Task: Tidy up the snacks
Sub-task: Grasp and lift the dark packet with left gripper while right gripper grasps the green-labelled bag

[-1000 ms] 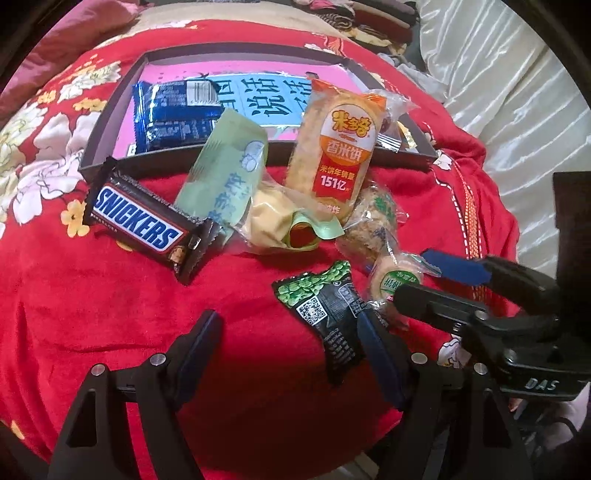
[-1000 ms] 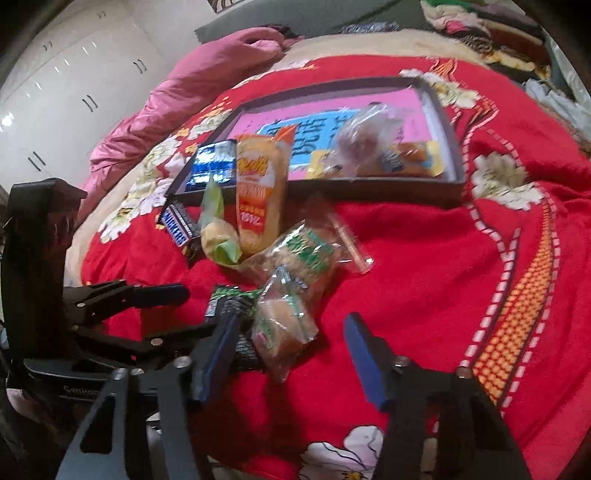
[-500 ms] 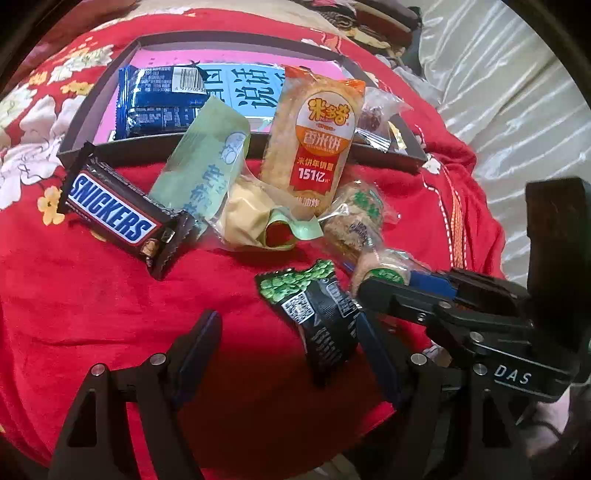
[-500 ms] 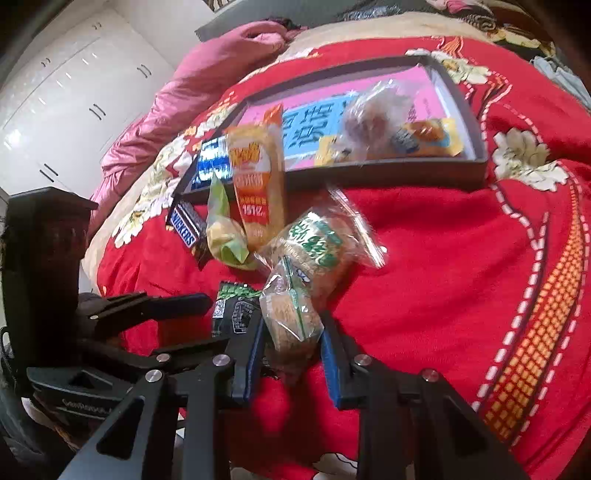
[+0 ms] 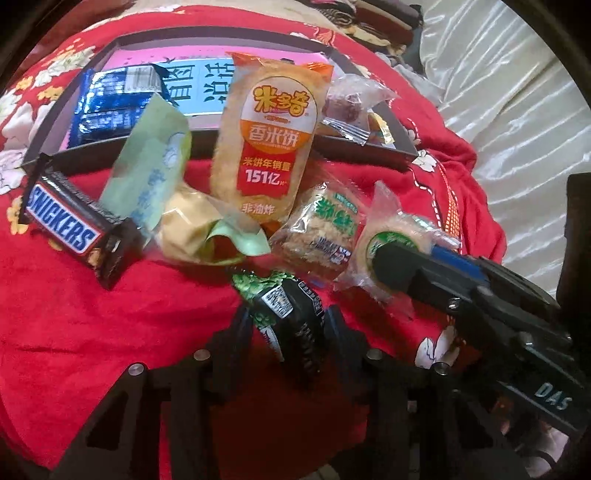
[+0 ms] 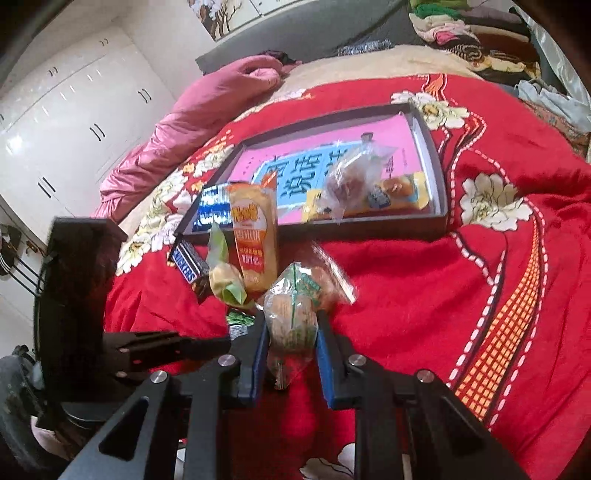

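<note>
My left gripper point(image 5: 288, 325) is at the near edge of the snack heap, its jaws closing, with pads pressed on both sides of a black-and-green pea packet point(image 5: 284, 306). My right gripper point(image 6: 291, 339) is also closing and pinches a clear-wrapped round cake point(image 6: 291, 321), which the left wrist view shows as the cake point(image 5: 380, 236) in that gripper point(image 5: 424, 266). Beyond lie a Snickers bar point(image 5: 70, 225), a pale green packet point(image 5: 147, 173), an orange rice cracker pack point(image 5: 269, 147) and a crispy square point(image 5: 325, 229). The dark tray point(image 5: 199, 136) behind holds a blue packet point(image 5: 110, 99).
Everything rests on a red flowered blanket point(image 6: 424, 314) over a bed. The tray point(image 6: 439, 177) also holds a clear-wrapped sweet point(image 6: 351, 177) and a yellow packet point(image 6: 399, 188). A pink quilt point(image 6: 192, 118) and white wardrobe point(image 6: 74, 110) are to the left, with piled clothes point(image 6: 461, 29) at the back.
Both grippers went from wide open to closed: the left moved forward onto the pea packet, the right closed on the round cake and lifted it slightly.
</note>
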